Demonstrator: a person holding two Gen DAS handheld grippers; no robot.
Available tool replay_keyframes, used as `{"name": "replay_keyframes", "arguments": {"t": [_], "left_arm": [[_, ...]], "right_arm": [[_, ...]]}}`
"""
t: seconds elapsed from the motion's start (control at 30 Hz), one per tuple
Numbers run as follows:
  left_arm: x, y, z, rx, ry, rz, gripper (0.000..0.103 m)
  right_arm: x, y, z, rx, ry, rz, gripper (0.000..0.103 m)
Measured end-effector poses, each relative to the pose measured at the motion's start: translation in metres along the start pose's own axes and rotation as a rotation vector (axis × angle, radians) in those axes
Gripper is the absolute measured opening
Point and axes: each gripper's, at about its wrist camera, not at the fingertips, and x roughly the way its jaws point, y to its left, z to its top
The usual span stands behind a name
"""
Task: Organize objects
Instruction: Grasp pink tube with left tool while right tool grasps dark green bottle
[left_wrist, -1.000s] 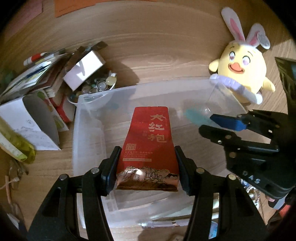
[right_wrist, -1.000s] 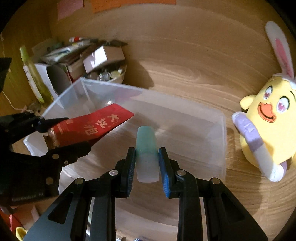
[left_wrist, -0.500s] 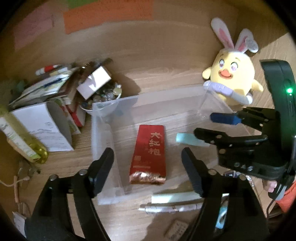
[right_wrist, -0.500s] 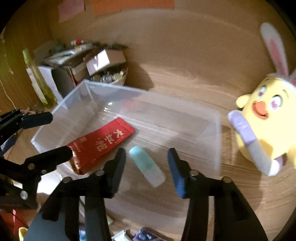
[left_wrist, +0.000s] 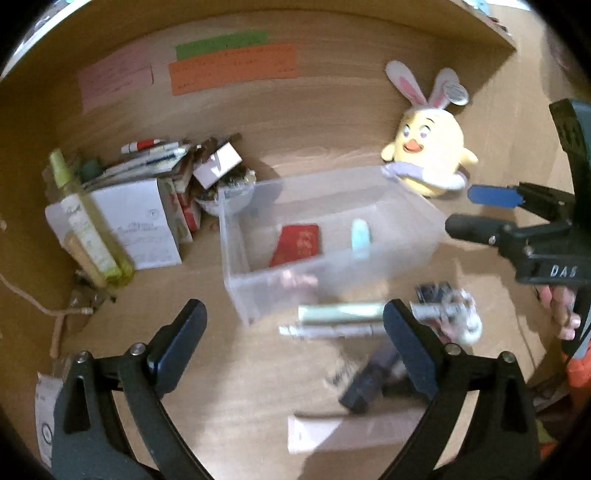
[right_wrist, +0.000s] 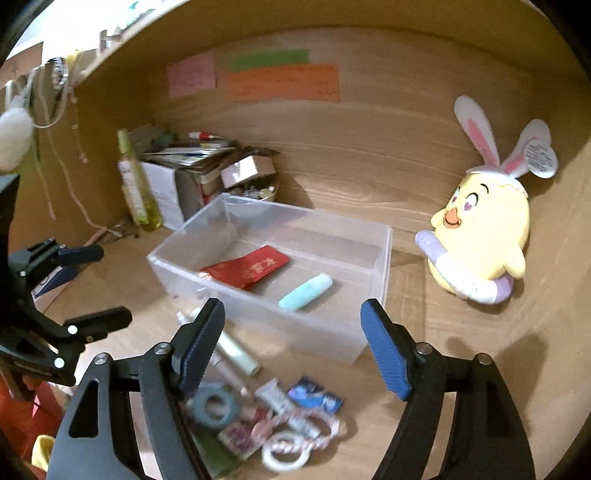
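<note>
Both of my grippers have let go and pulled back since a second ago: the red foil tea packet with gold characters (right_wrist: 248, 271) that my left gripper (left_wrist: 293, 341) clamped, and the pale teal capped tube (right_wrist: 306, 291) that my right gripper (right_wrist: 291, 345) pinched, now lie loose on the floor of the clear plastic storage bin (right_wrist: 384, 266), the packet toward the bin's left end, the tube to its right, apart from each other. My left jaws stand wide open and hold nothing; my right jaws, blue-padded, are spread just as wide and equally bare. What is left to sort sits in front of the bin, on my side of its near wall. Just beside that wall lie a pale green cylindrical tube (left_wrist: 341, 313) and a thin white pen (left_wrist: 328, 329), both with their long axes running parallel to the wall, so crosswise to my left fingers. In the left wrist view they lie dead ahead between the open left jaws, which I judge makes the left the nearer hand. Closing on either across its width would call for the wrist to turn, I think, since my fingers now straddle their ends. Farther from the bin, under my right jaws, is a heap with a grey-blue tape ring (right_wrist: 215, 406), a white plastic ring (right_wrist: 282, 452) and a small blue sachet (right_wrist: 314, 398), blurred in both views.
</note>
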Motion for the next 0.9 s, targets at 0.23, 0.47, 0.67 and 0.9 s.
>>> {"name": "replay_keyframes", "arguments": {"t": [0.23, 0.47, 0.67, 0.9], "left_arm": [[-0.015, -0.016, -0.053, 0.001, 0.034, -0.015, 0.098], [-0.011, -0.045, -0.093, 0.026, 0.089, -0.083, 0.098], [-0.001, -0.079, -0.102, 0.157, 0.101, -0.115, 0.098], [0.027, -0.1, -0.096, 0.263, 0.125, -0.151, 0.097]], "right_arm": [[-0.024, 0.018, -0.044, -0.023, 0.001, 0.025, 0.074], [-0.023, 0.033, -0.089, -0.026, 0.061, 0.094, 0.074], [-0.011, 0.032, -0.106, -0.025, 0.13, 0.164, 0.063], [-0.003, 0.028, -0.103, -0.041, 0.162, 0.206, 0.05]]}}
